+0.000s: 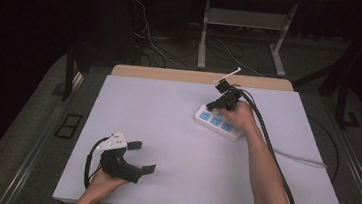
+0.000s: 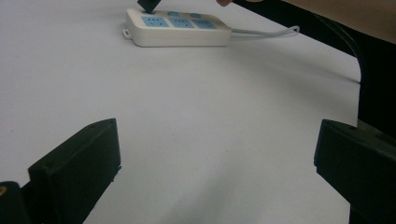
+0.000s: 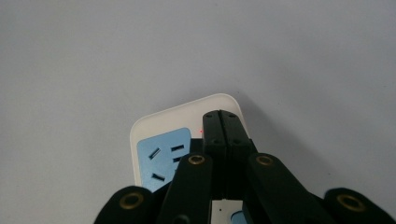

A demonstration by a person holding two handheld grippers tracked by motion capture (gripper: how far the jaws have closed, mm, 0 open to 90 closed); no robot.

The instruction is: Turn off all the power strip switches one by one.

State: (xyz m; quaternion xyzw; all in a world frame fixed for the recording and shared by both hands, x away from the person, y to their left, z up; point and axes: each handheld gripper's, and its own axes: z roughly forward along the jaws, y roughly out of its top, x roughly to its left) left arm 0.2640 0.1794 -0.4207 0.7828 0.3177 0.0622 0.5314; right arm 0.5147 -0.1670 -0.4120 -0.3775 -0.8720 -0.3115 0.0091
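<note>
**A:** So where's the strip sitting for you right now?

**B:** The white plastic power strip with the blue socket faces (image 1: 218,123) lies on the white table top (image 1: 166,130), over on the far right part, turned a bit diagonal. Its pale grey cord (image 1: 299,158) runs off toward the right edge. My right gripper (image 1: 217,101) is directly above the strip's far-left end, pointing down at it.

**A:** Jaws apart or together?

**B:** Clenched tight, the two black jaws are pressed flat against each other with nothing between them. In the right gripper view the joined tips (image 3: 222,122) sit over the white end of the strip, just beside the outermost blue socket (image 3: 164,158), and there's a tiny red light glowing right at the tips' edge. Whether the tips are actually pressing on the casing or just above it, I can't tell.

**A:** And the other hand?

**B:** My left gripper (image 1: 141,157) rests near the front-left of the table, well apart from the strip, jaws spread wide and holding nothing. In the left gripper view the strip (image 2: 177,29) is off in the distance past bare table.
</note>
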